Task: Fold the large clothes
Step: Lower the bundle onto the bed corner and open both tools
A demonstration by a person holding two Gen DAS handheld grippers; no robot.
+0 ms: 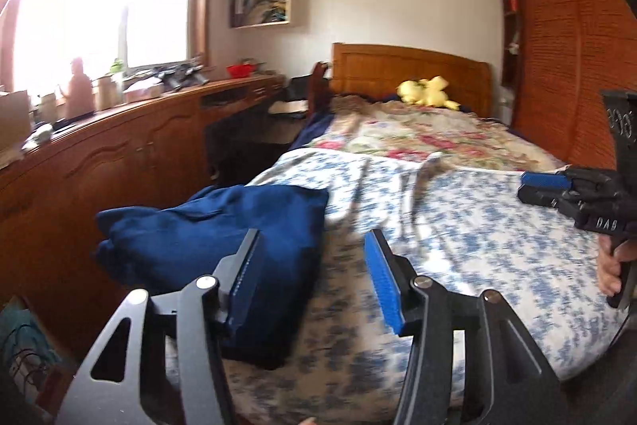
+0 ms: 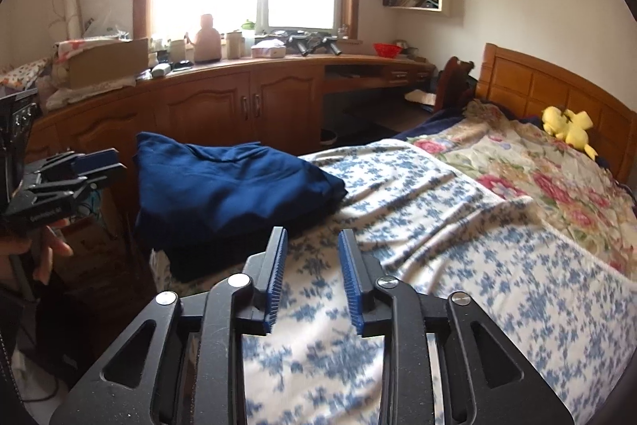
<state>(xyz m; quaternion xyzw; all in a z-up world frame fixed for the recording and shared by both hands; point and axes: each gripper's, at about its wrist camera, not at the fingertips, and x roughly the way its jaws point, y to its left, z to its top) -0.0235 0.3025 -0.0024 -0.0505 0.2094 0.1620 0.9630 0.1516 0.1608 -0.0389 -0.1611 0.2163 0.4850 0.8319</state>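
Note:
A navy blue garment lies folded in a thick stack at the near left corner of the bed. My left gripper hovers just behind and above it, open, with nothing between its blue pads. My right gripper is open too and hangs over the bare blue-flowered sheet to the right of the stack. Each gripper shows in the other's view: the right one at the right edge, the left one at the left edge, each held by a hand.
A pink floral quilt covers the far half of the bed, with a yellow plush toy by the wooden headboard. A long wooden cabinet with cluttered top runs along the window wall. A wardrobe stands at right.

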